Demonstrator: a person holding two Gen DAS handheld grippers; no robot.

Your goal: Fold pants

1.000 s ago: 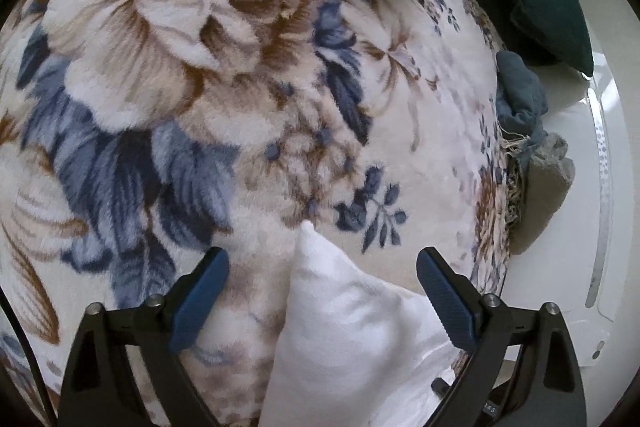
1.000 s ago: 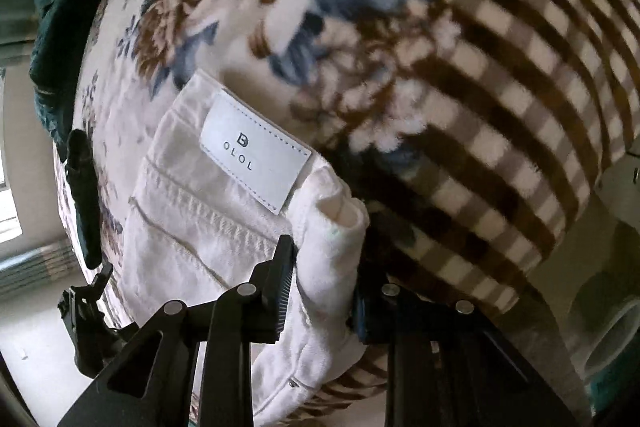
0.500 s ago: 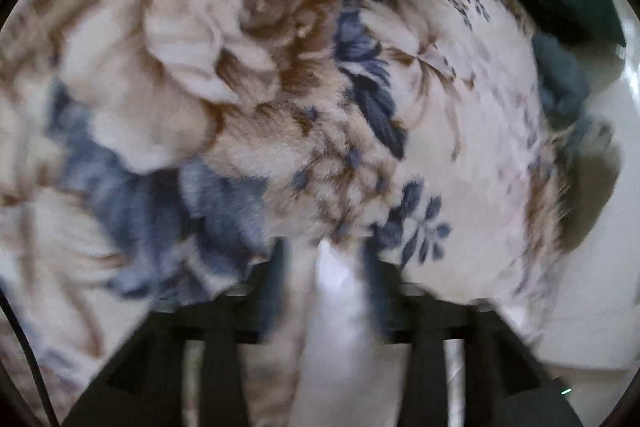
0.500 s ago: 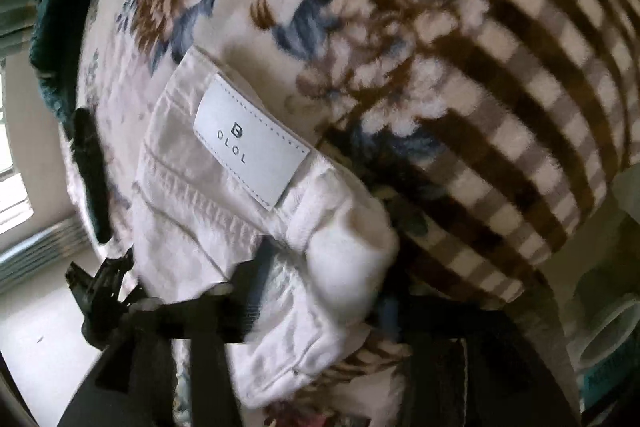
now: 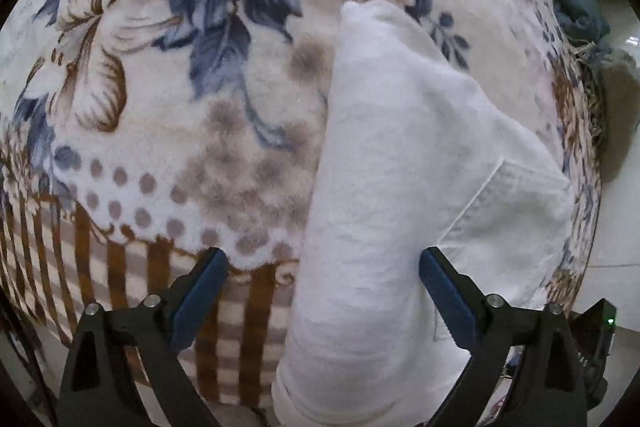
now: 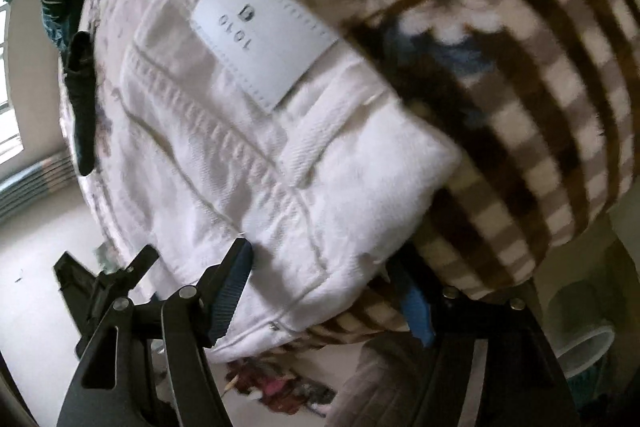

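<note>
The left gripper's fingers (image 5: pixel 202 287) stand wide apart with nothing between them touching either pad: the blue pads straddle the near end of the white pants (image 5: pixel 400 187), one pad over the patterned blanket (image 5: pixel 180 107) to the left, the other over the cloth to the right. The right gripper's fingers (image 6: pixel 234 283) are likewise spread, clamped on nothing; the near corner of the folded bundle, seen here as the pants (image 6: pixel 280 167) from the waistband side, sits in the gap between them.

The pants lie as a folded, thick white bundle on the floral and striped blanket, which seems to cover a bed or similar soft surface. In the left wrist view the bundle's long axis runs almost straight away from the left gripper (image 5: pixel 320 283), from the near edge toward the far middle, narrowing to a rounded tip. A stitched pocket edge shows on its right side. In the right wrist view the brand patch (image 6: pixel 264 35) on the waistband lies farther off, and the bundle extends away and to the left from the right gripper (image 6: pixel 328 283).

Judging from this, the fold looks largely made and both grippers have let go. Any further fold would turn on that long axis: the left gripper is lined up along it at the near end and seems best placed to take that end and carry it toward the far tip. The right gripper sits at the waistband corner, the thicker part, and is blurred, so its exact clearance from the cloth cannot be told.
</note>
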